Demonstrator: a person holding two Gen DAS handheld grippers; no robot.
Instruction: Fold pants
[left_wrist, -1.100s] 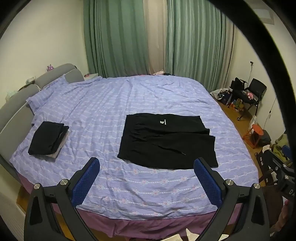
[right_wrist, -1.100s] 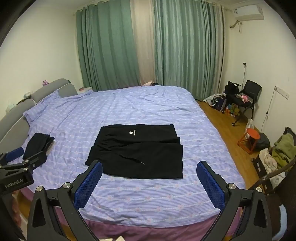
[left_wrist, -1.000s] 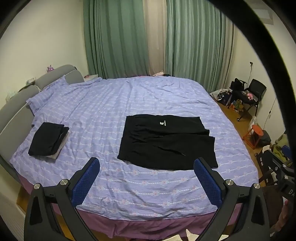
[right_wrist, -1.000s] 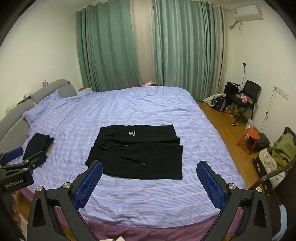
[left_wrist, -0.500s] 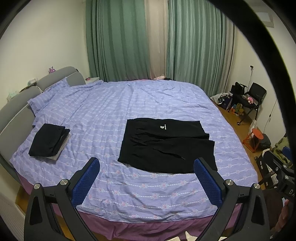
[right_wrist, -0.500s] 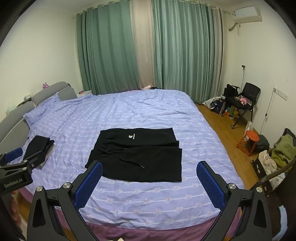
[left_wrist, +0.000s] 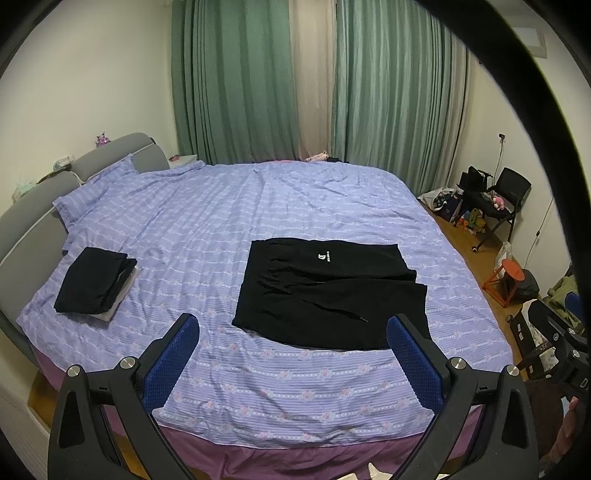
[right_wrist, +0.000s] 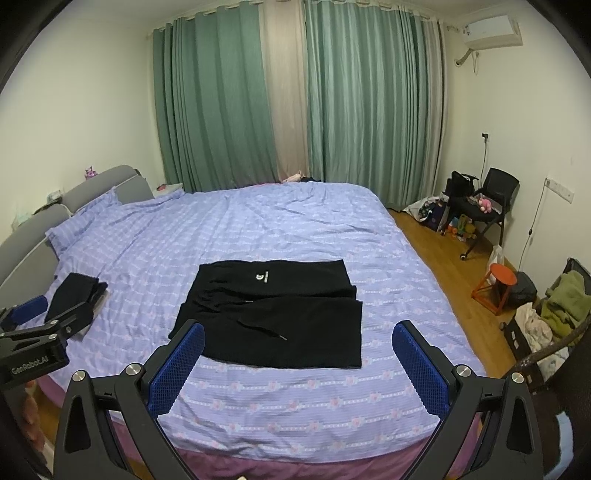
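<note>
Black pants (left_wrist: 328, 291) with a small white logo lie flat on the purple bed (left_wrist: 258, 206), waistband to the left; they also show in the right wrist view (right_wrist: 273, 314). My left gripper (left_wrist: 291, 343) is open and empty, held in the air above the bed's near edge, short of the pants. My right gripper (right_wrist: 298, 350) is open and empty at the same distance. The left gripper also shows at the left edge of the right wrist view (right_wrist: 40, 325).
A folded black garment on a pale one (left_wrist: 94, 284) lies at the bed's left side by the grey headboard (left_wrist: 33, 206). Green curtains (left_wrist: 240, 81) hang behind. A black chair (right_wrist: 487, 199), an orange stool (right_wrist: 495, 284) and clothes (right_wrist: 554, 306) stand on the wooden floor at right.
Both grippers have tilted up and drawn back slightly, so the bed and pants sit a little lower in view. Both stay open. The pants have not moved.
</note>
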